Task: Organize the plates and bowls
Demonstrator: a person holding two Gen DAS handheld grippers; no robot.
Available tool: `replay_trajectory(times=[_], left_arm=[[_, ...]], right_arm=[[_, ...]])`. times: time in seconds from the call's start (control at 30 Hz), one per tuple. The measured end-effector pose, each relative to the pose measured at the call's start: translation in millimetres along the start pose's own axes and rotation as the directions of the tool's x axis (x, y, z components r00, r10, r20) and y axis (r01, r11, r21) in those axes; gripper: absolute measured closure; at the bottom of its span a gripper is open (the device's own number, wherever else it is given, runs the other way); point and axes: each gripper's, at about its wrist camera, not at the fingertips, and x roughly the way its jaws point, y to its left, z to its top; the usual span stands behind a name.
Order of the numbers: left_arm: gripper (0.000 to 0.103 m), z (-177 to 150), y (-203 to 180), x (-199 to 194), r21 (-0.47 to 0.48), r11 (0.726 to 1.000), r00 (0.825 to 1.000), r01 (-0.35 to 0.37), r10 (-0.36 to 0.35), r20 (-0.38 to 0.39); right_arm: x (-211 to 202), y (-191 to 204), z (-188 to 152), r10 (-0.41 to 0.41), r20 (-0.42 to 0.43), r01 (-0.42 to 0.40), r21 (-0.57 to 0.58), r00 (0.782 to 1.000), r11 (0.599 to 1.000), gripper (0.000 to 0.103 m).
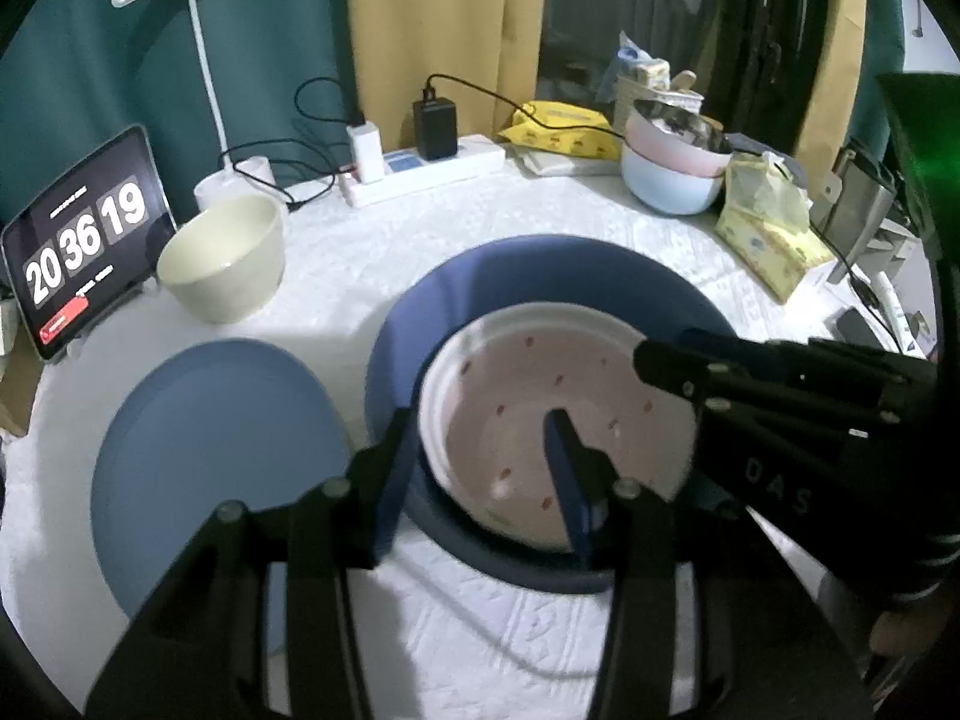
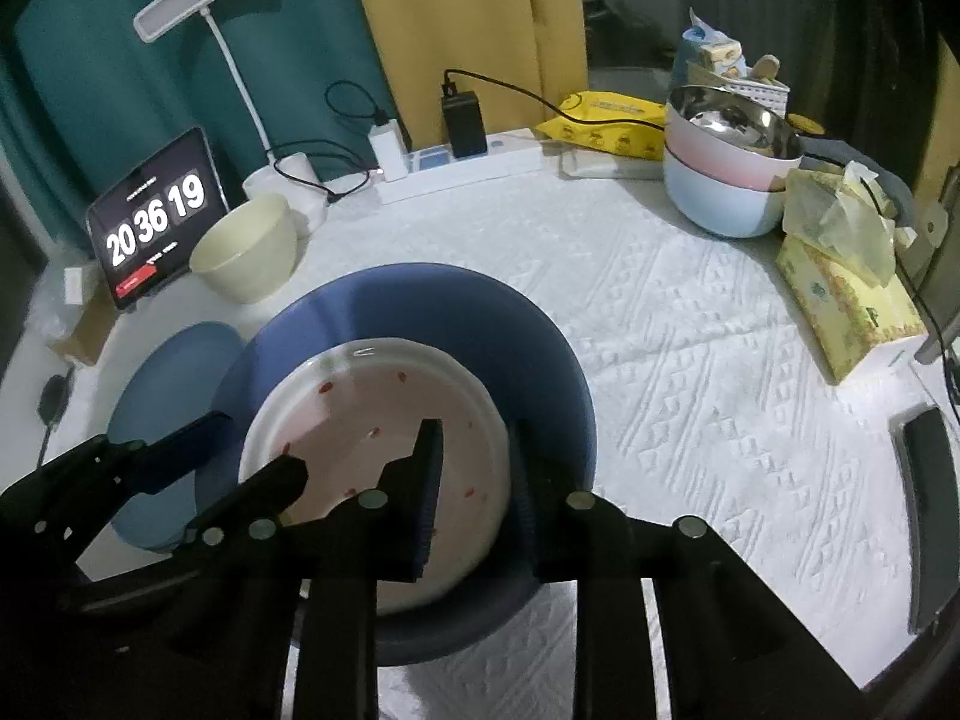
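A white plate (image 1: 540,396) (image 2: 360,408) with small red marks lies inside a wide dark blue plate (image 1: 510,276) (image 2: 420,306) on the white cloth. My left gripper (image 1: 480,474) (image 2: 258,450) straddles the white plate's left rim, one finger outside and one over the plate's inside, with a gap around the rim. My right gripper (image 2: 477,480) (image 1: 654,369) straddles the opposite rim in the same way, its pads apart from the plate. Left of these lies a light blue plate (image 1: 222,432) (image 2: 174,372). Behind that one stands a cream bowl (image 1: 222,264) (image 2: 246,252).
At the back right, a steel, a pink and a pale blue bowl are stacked (image 1: 672,174) (image 2: 720,180) beside a yellow tissue box (image 1: 768,240) (image 2: 852,300). A tablet clock (image 1: 84,240), a lamp and a power strip (image 1: 420,171) with cables line the back edge.
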Motion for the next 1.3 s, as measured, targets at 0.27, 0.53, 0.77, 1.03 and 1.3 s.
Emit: replay_trajectory(times=[0.27, 0.53, 0.77, 1.03, 1.3], left_arm=[[0.058, 2, 8, -11, -0.007, 1.0, 1.0, -0.006, 0.006, 0.031], [0.057, 4, 15, -21, -0.013, 1.0, 0.999, -0.001, 0.002, 0.053], [0.057, 10, 33, -34, -0.042, 0.999, 0.996, -0.01, 0.014, 0.089], [0.057, 17, 60, -48, -0.08, 0.996, 0.989, -0.036, 0.047, 0.139], [0.056, 21, 84, -57, -0.098, 0.994, 0.983, -0.051, 0.067, 0.169]], right_arm=[[-2, 3, 0, -0.008, 0.004, 0.008, -0.008, 1.0, 1.0, 0.078], [-11, 9, 6, -0.007, 0.021, 0.008, -0.013, 1.0, 1.0, 0.078], [-21, 26, 16, 0.01, 0.047, -0.008, -0.037, 0.999, 0.999, 0.078], [-25, 47, 27, 0.026, 0.063, -0.021, -0.07, 0.998, 0.997, 0.077], [-24, 70, 38, 0.034, 0.07, -0.027, -0.097, 0.997, 0.995, 0.077]])
